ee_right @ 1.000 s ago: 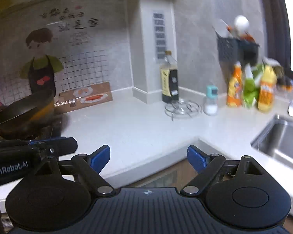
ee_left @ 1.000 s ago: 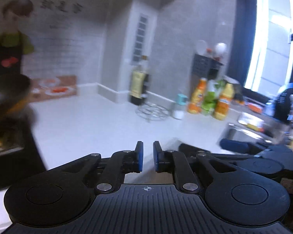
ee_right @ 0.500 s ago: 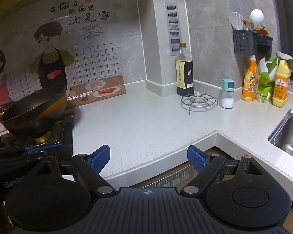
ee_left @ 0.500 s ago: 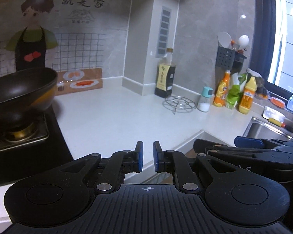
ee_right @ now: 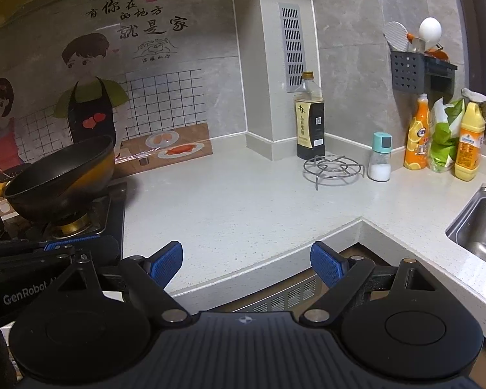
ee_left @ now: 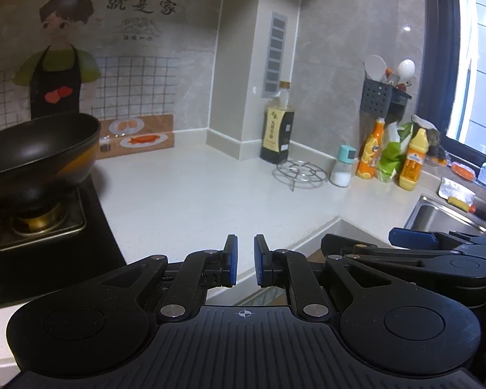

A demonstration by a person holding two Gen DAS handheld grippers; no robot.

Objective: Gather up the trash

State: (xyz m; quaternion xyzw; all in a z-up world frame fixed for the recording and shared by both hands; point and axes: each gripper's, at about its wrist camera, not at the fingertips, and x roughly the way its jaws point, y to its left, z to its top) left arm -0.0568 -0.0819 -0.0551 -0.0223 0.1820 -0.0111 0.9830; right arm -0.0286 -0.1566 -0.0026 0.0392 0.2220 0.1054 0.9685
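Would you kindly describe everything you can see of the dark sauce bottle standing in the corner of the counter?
The dark sauce bottle stands upright on the pale countertop, close to the foot of the tiled wall column. It has a gold cap, a clear neck and shoulder, and a dark lower body with a cream front label bearing Chinese characters and a darker side label. It looks like plastic or glass. The wire trivet sits just in front; whether they touch is unclear. Nothing grips it.

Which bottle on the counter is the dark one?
The tall dark bottle in the corner behind the wire trivet; the others near the sink are orange and yellow.
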